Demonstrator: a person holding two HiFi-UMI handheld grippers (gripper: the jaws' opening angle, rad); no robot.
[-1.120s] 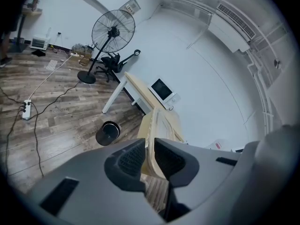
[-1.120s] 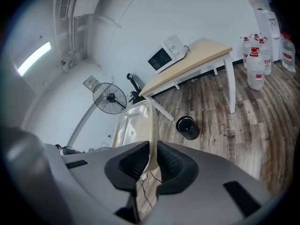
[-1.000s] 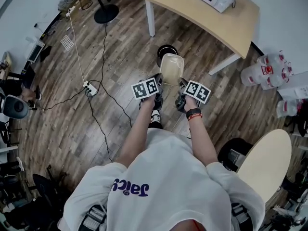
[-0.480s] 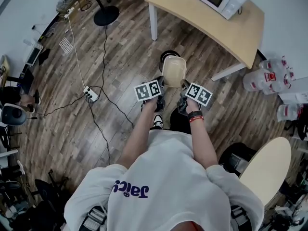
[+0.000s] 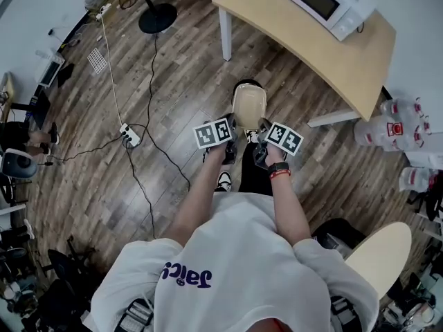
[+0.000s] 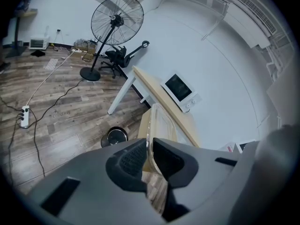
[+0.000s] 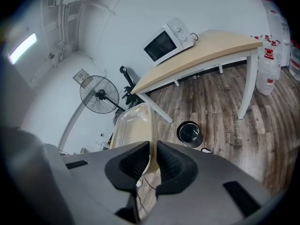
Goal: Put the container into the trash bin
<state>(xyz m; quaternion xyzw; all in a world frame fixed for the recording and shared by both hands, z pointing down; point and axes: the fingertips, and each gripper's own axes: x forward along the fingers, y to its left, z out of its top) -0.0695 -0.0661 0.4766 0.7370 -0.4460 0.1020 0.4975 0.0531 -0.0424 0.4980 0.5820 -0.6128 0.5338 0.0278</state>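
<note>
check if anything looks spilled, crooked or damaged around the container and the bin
Nothing stands out. The container looks empty and intact, gripped at its rim by the left gripper and the right gripper. The trash bin stands upright on the floor, and no spill shows. Only a power strip and its cable lie loose.

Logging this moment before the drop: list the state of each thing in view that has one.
container: held in the air, lidless, looks empty.
left gripper: shut on the container's rim.
right gripper: shut on the container's opposite rim.
trash bin: upright, top open.
microwave: door closed.
</note>
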